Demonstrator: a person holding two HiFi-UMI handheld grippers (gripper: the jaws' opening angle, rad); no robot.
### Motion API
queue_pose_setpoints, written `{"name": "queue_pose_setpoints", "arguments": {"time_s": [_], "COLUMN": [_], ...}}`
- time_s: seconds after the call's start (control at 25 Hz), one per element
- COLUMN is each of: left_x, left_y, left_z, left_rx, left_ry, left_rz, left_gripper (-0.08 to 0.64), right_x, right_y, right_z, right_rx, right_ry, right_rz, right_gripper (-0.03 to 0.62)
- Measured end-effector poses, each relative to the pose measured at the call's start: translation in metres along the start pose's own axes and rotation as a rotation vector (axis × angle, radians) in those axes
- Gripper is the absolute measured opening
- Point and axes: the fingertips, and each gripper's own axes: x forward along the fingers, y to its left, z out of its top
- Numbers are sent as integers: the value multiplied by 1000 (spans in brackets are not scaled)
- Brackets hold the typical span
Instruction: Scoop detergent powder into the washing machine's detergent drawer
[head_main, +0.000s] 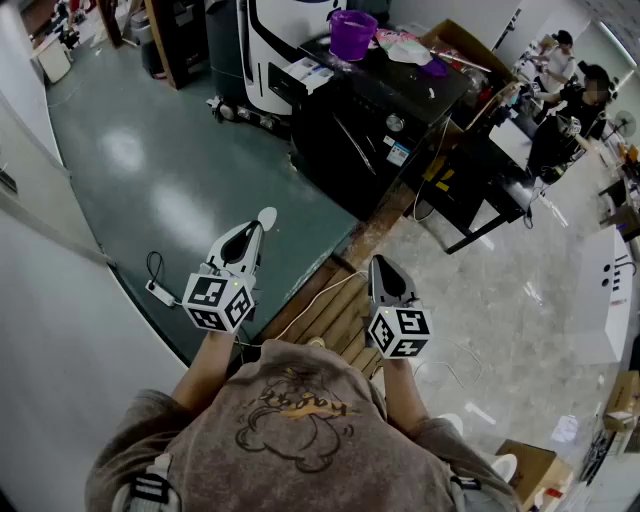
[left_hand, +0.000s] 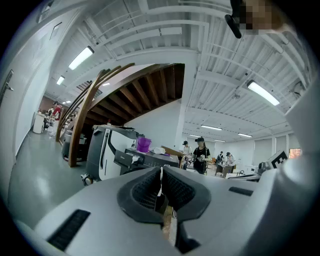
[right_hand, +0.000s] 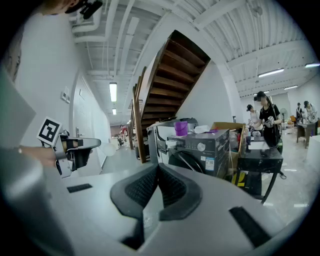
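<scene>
While well short of the black front-loading washing machine (head_main: 375, 125), the left tongs (head_main: 257, 227) grip a white plastic scoop (head_main: 266, 214); the right tongs (head_main: 384, 266) are closed, empty; best carry the scoop level closer.

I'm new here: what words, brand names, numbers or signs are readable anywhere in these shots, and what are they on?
Nothing reads clearly.
Sticker on the washing machine: too small to read.
Print on the person's shirt: lettering blurred.
Marker cube on the left tool and marker cube on the right tool: black-and-white square patterns, not words.
</scene>
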Motion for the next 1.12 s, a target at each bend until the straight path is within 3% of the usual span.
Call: {"name": "queue_pose_setpoints", "arguments": {"time_s": [0.36, 1.12], "left_x": [21, 74], "left_y": [-17, -25], "left_z": [1, 19], "left_rx": [13, 29], "left_ry": [-27, -67], "left_rz": [17, 42], "left_gripper": [23, 23], "right_x": [4, 30], "right_y": [-20, -72], "right_z": [0, 5], "right_rx": [12, 16], "right_ry": [-9, 8], "right_rz": [43, 42], "right_gripper": [1, 2]}}
